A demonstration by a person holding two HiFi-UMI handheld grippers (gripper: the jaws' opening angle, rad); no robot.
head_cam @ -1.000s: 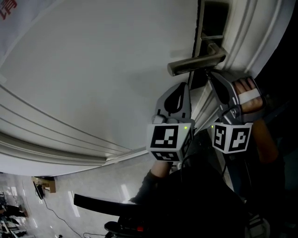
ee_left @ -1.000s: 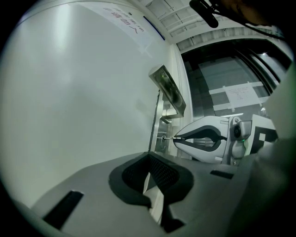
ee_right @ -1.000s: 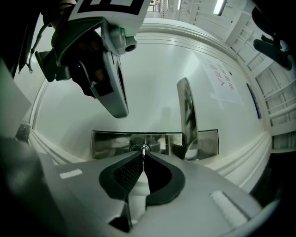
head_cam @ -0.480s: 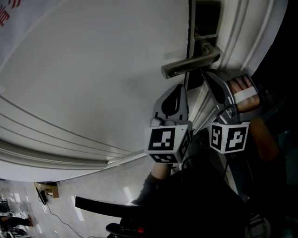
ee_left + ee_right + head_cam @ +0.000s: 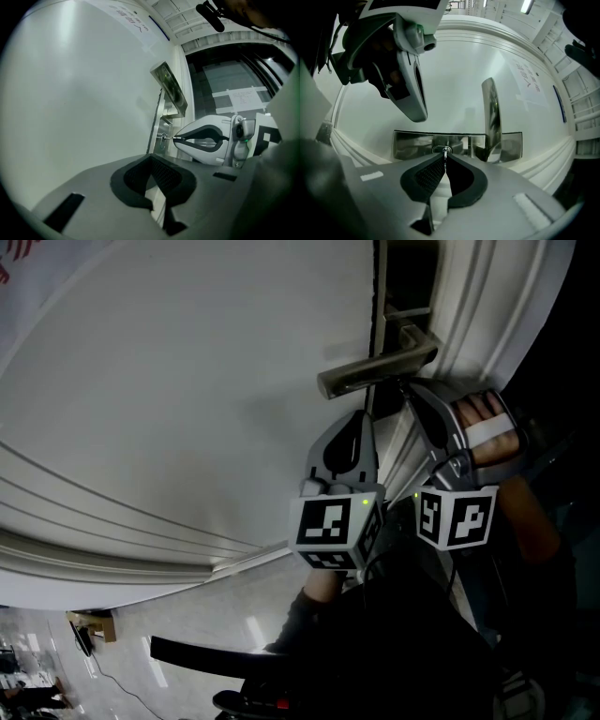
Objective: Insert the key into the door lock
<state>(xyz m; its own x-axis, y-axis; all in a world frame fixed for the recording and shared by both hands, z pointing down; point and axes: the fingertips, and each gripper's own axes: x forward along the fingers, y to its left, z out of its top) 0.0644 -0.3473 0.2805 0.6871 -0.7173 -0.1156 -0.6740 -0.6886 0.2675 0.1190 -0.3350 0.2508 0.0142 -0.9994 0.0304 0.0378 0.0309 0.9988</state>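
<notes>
Over the last second the lever handle (image 5: 375, 371) and both grippers have slid a little to the left in my head view. Their spacing to one another looks unchanged, so I read that as my head drifting rather than the tools.

The right gripper (image 5: 445, 159) has its jaws pinched together on the key (image 5: 445, 152), which pokes out just past the tips. It is lined up on the round cylinder (image 5: 443, 148) in the chrome lock plate (image 5: 412, 143), beside the handle's root. From the left gripper view the blade (image 5: 168, 138) bridges the short gap from those tips to the cylinder. It looks at least started in the keyway, but I cannot tell how deep.

The left gripper (image 5: 152, 159) has its jaws together with nothing between them. It hangs just off the white door (image 5: 187, 381), below the handle and apart from the lock.

I judge the key to be light, thin, stiff metal that is slick against the rubber pads. Held near its end, it could swivel or slip back if the blade binds. The right hold is flat across the bow, with the pads on its broad faces, as it appears to be now. The push should run straight along the blade, with no sideways load that might twist it in the grip.
</notes>
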